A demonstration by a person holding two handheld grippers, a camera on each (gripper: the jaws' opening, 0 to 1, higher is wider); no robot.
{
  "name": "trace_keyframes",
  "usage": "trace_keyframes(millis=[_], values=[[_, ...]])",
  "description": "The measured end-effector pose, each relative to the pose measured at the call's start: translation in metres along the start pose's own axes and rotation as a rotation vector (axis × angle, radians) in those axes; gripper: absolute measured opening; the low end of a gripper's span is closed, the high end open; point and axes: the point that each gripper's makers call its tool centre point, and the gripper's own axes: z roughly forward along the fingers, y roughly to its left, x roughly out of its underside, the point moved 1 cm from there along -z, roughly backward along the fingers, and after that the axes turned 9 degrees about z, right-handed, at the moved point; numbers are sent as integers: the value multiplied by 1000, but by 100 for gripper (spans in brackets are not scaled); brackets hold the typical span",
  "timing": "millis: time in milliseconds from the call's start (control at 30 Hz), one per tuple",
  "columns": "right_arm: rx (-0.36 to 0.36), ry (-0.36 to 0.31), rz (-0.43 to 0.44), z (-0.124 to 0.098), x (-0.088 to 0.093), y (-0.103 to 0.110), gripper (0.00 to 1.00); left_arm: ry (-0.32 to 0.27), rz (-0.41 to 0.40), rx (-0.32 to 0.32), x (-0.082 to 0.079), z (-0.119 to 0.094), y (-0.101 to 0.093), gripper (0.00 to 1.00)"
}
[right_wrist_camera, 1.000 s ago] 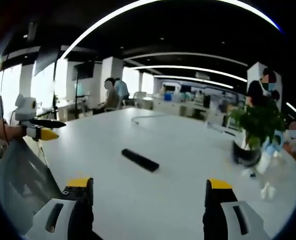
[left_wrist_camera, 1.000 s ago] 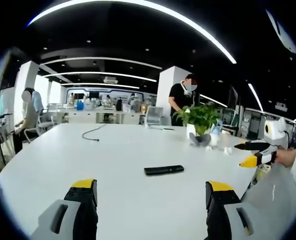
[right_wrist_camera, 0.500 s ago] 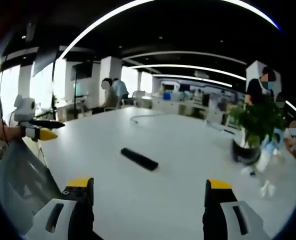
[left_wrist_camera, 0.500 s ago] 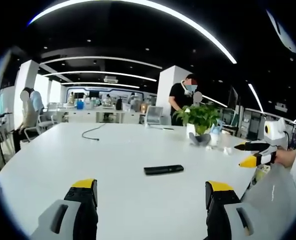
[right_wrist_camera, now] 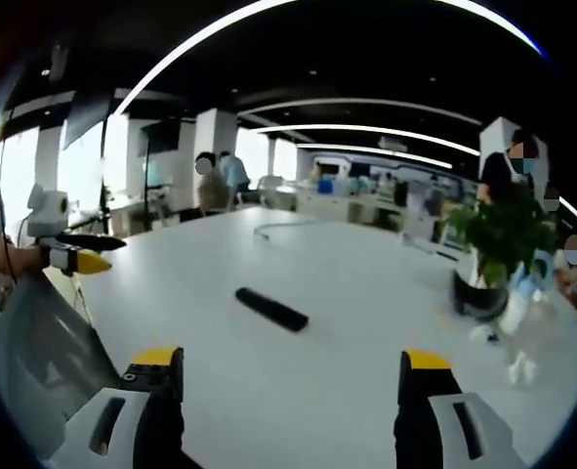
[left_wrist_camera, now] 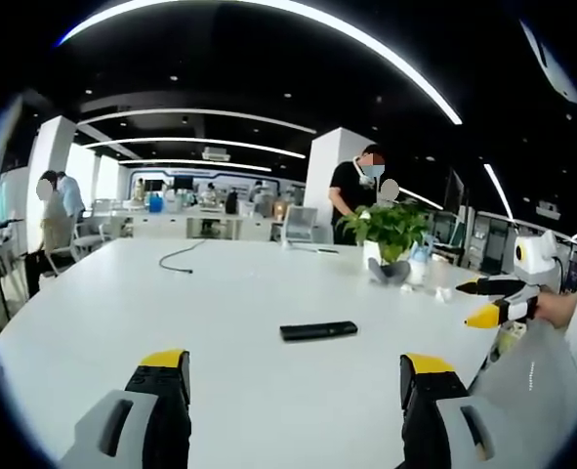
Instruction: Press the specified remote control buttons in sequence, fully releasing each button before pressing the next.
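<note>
A black remote control (left_wrist_camera: 318, 331) lies flat on the white table (left_wrist_camera: 122, 293), near its middle. In the right gripper view the same remote control (right_wrist_camera: 271, 309) lies at an angle ahead of the jaws. My left gripper (left_wrist_camera: 294, 376) is open, well short of the remote, with nothing between its yellow-tipped jaws. My right gripper (right_wrist_camera: 290, 376) is also open and empty. The right gripper (left_wrist_camera: 491, 299) also shows at the right edge of the left gripper view, and the left gripper (right_wrist_camera: 81, 251) at the left edge of the right gripper view. Both hover off the table's sides.
A potted green plant (left_wrist_camera: 393, 239) stands at the table's far right side, with small white items beside it. A dark cable (left_wrist_camera: 181, 259) lies at the far end. Chairs, desks and several people fill the office behind. A standing person (left_wrist_camera: 354, 191) is behind the plant.
Neither the grippers nor the remote have moved. Only people in the background have shifted slightly.
</note>
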Motion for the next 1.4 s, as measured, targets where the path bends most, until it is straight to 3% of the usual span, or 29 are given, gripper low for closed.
trace_keyframes(millis=[500, 600, 800, 1400], values=[[9, -27, 4, -3, -5, -2, 89, 13, 4, 11, 2, 1, -2, 92], [1, -14, -8, -2, -3, 0, 89, 29, 17, 1, 4, 0, 0, 92], [-16, 8, -24, 0, 0, 4, 89, 4, -5, -30, 0, -2, 6, 92], [-4, 12, -34, 1, 0, 1, 89, 12, 4, -7, 1, 0, 2, 92]])
